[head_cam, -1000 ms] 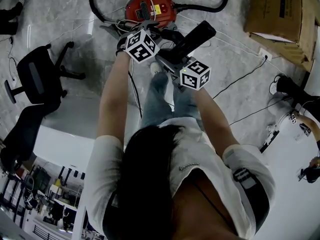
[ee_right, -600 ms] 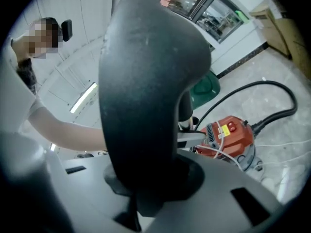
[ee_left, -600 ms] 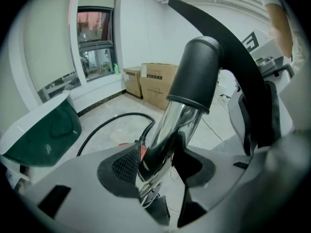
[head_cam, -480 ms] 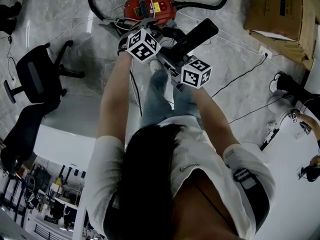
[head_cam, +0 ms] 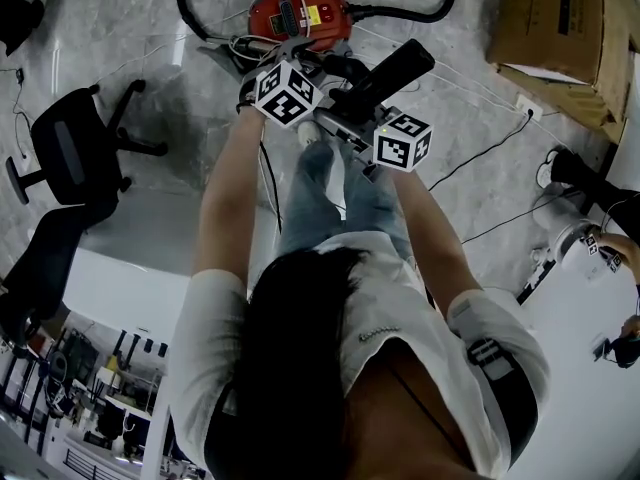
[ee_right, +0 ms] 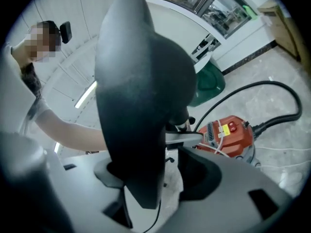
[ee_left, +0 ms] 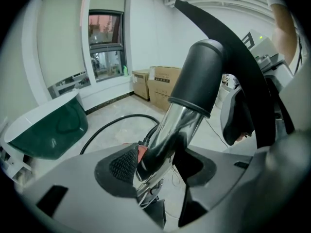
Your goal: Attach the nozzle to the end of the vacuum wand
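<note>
Floor [head_cam: 130,28]: left gripper [ee_left: 163,164] easing on clamped wand [ee_left: 182,115], right gripper [ee_right: 155,174] freshly wide round nozzle [ee_right: 141,91]

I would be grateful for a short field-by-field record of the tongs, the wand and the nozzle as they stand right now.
Left tongs: closed on the vacuum wand; jaws have just eased slightly wider
Right tongs: open; jaws have just opened, nozzle between them with a gap at one pad
Joint: black collar sleeved over the chrome tube's end
Vacuum cleaner: red, beyond both tongs
Task state: nozzle looks attached
</note>
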`<action>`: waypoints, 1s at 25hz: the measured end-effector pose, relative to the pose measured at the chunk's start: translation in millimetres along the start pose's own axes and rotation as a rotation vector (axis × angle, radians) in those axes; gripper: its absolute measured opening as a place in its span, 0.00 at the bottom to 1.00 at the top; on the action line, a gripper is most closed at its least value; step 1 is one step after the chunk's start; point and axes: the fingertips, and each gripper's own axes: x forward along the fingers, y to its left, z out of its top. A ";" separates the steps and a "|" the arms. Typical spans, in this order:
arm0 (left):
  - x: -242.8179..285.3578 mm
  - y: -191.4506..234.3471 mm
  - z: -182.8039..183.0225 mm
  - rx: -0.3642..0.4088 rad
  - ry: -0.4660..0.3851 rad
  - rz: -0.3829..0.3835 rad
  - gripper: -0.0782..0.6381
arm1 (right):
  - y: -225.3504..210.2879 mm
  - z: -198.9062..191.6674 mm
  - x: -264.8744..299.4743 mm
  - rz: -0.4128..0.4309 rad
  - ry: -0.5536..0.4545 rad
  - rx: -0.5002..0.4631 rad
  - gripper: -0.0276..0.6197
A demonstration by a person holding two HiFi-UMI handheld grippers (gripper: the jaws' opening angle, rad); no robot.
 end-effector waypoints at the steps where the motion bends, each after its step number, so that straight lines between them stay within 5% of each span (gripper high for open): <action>1: -0.4 0.3 0.1 -0.002 -0.001 -0.002 0.41 | -2.0 -0.5 -1.3 -0.005 0.008 -0.002 0.47; 18: 2.2 1.8 0.1 -0.031 0.020 0.012 0.42 | -6.8 10.8 -36.8 -0.031 -0.007 0.017 0.57; 25: -6.1 5.6 -7.0 -0.056 0.024 0.114 0.42 | 3.0 25.9 -75.4 -0.084 -0.023 -0.081 0.59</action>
